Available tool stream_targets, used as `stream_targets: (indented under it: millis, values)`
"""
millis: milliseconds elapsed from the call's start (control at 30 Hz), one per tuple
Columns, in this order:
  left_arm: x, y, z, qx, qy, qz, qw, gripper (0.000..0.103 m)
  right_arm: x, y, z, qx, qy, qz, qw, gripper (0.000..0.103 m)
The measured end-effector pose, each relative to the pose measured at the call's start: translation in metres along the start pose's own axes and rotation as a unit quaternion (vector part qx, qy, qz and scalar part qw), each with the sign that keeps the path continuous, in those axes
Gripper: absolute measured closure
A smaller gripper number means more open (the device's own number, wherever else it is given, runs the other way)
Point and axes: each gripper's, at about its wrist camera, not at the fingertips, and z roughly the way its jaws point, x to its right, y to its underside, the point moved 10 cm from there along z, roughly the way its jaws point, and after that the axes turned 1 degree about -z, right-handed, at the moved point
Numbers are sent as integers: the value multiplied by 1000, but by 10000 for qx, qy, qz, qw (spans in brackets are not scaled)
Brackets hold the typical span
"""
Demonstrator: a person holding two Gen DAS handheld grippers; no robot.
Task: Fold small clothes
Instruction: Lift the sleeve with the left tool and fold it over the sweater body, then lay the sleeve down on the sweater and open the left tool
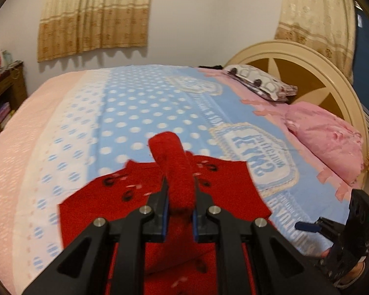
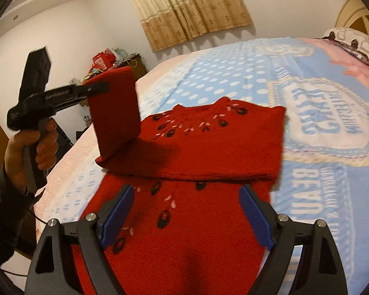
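On the far left of the right wrist view we see our left hand (image 2: 40, 142) gripping the left gripper (image 2: 96, 87), jaws pinched tight on a sleeve (image 2: 114, 113) of the red sweater (image 2: 196, 152), lifted off the bed. Center: sweater lies on the blue dotted bedspread (image 2: 233, 73), w/ its right side folded over. Below, right gripper (image 2: 187, 211) hovers wide apart over the body, nothing btwn pads.

Red sweater (image 2: 209, 147), black and pink motifs at the neck. Blanket (image 1: 140, 113): light blue, white dots. Beige patterned curtains (image 1: 93, 14).
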Motion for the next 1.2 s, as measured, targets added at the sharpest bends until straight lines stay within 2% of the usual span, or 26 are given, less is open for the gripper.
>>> stream_targets:
  millis: [133, 300, 433, 500, 600, 700, 767, 833, 967, 1100, 1200]
  values:
    - [33, 3, 31, -174, 172, 141, 9996, 89, 18, 3, -10, -4, -36, 254, 9997, 14]
    - [71, 26, 78, -501, 282, 316, 9978, 89, 53, 12, -17, -11, -274, 1052, 9941, 14]
    - [94, 45, 100, -575, 107, 703, 9958, 89, 77, 22, -23, -35, -200, 1394, 9900, 14]
    - [104, 53, 105, -677, 78, 885, 9937, 84, 85, 23, -26, -15, -191, 1521, 9882, 13]
    - [115, 57, 98, -606, 95, 1153, 9914, 78, 88, 23, -28, 20, -201, 1575, 9873, 13]
    - [122, 54, 79, -379, 188, 1396, 9893, 60, 89, 21, -26, 7, -144, 1554, 9878, 13]
    - [117, 51, 66, -224, 132, 1463, 9889, 41, 87, 18, -25, 16, -217, 1600, 9869, 13]
    - [102, 49, 53, -75, 34, 1448, 9894, 34, 82, 15, -24, 23, -360, 1661, 9855, 13]
    - [50, 52, 32, 121, -439, 1383, 9893, 34, 74, 11, -21, 31, -541, 1727, 9835, 13]
    - [-4, 71, 19, 70, -883, 1271, 9879, 34, 68, 4, -13, -88, -245, 1474, 9887, 13]
    - [-58, 88, 7, 40, -1340, 1000, 9859, 25, 63, -4, -4, -232, -21, 1282, 9915, 13]
